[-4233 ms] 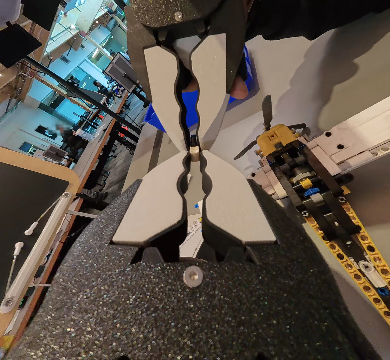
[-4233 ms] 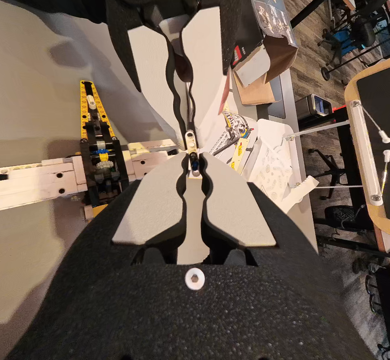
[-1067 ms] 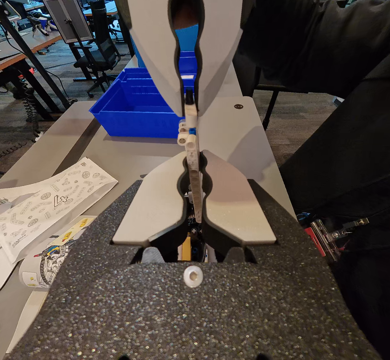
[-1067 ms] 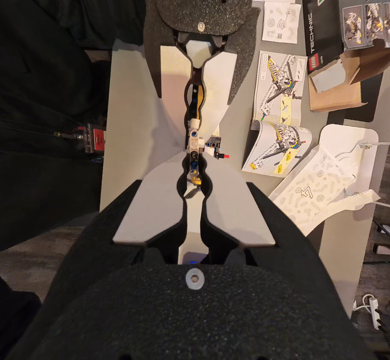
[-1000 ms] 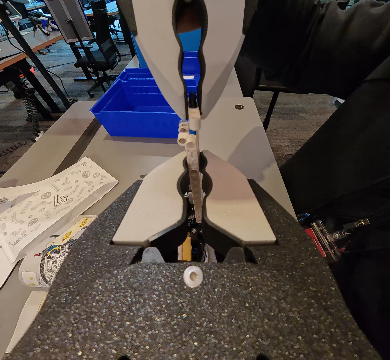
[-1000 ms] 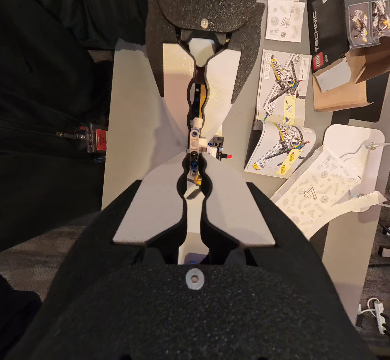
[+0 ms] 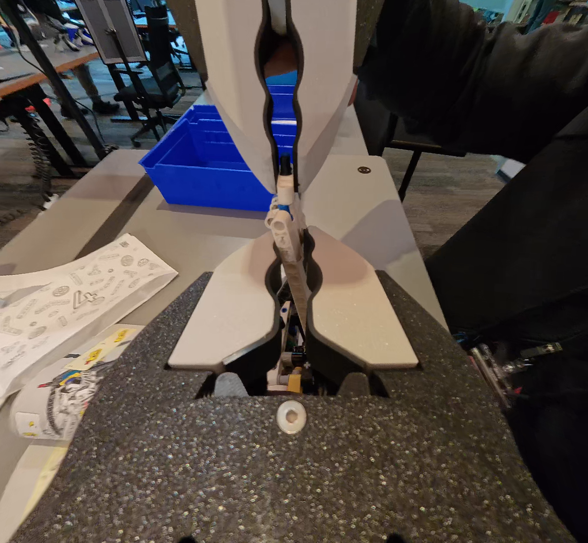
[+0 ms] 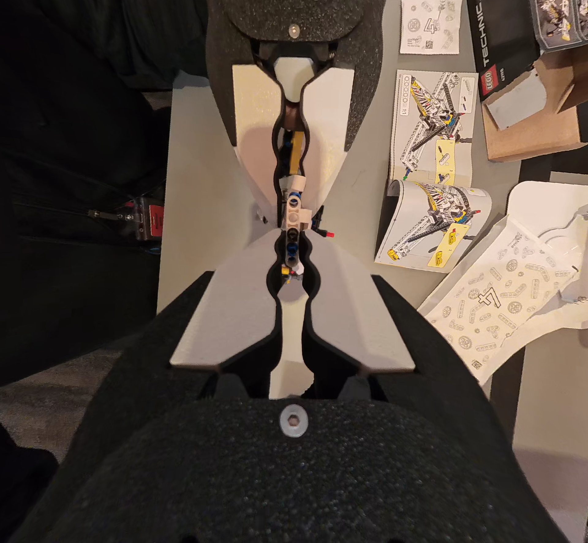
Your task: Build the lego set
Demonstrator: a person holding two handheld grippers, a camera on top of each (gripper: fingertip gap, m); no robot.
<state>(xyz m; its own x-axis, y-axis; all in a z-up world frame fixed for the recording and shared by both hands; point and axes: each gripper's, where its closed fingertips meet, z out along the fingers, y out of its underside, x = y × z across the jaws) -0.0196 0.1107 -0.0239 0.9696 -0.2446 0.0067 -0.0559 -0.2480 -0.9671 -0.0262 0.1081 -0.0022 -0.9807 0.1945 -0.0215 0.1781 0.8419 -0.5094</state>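
**Two grippers, one brick model between them**

The left gripper clamps a white beam of one toy-brick model; the right gripper pinches the same model's beam end, tip to tip above the grey table; one blue bin, one open instruction booklet and two printed paper bags lie nearby.

Grey table in an open office: dark floor, black chairs, wood-topped desks.
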